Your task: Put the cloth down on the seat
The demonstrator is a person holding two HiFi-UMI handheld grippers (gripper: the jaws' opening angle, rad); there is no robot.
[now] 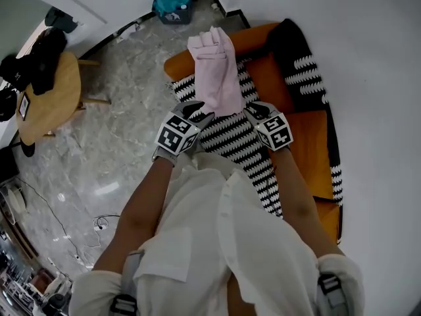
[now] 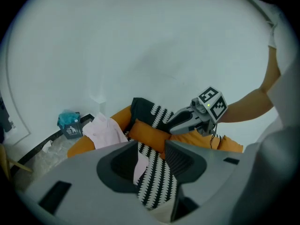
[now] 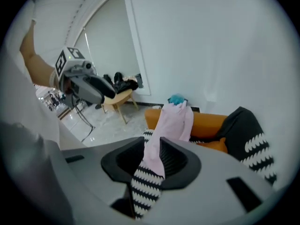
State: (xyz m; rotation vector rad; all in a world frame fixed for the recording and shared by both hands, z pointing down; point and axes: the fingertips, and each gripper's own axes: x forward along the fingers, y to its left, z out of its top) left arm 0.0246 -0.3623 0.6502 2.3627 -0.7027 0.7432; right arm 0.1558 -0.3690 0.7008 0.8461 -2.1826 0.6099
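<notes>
— Over the seat (image 1: 309, 150), at the left, the left gripper (image 1: 196, 114) has its jaws spread. The cloth (image 1: 214, 68) runs along one jaw, and the throw (image 1: 230, 137) shows through the gap beside it.

— So no pinch there. Where is the cloth?

— It stretches out ahead of both grippers, above the throw, with its near end down between the jaws. It does not look settled yet.

— And the right gripper (image 1: 254, 110)?

— Spread as well, with the cloth threaded loosely between its jaws.

— Then the person would do best to lower both grippers together and let the cloth sink flat onto the throw. After that the jaws should draw back level, so neither snags the cloth or drags it off the front edge.
</notes>
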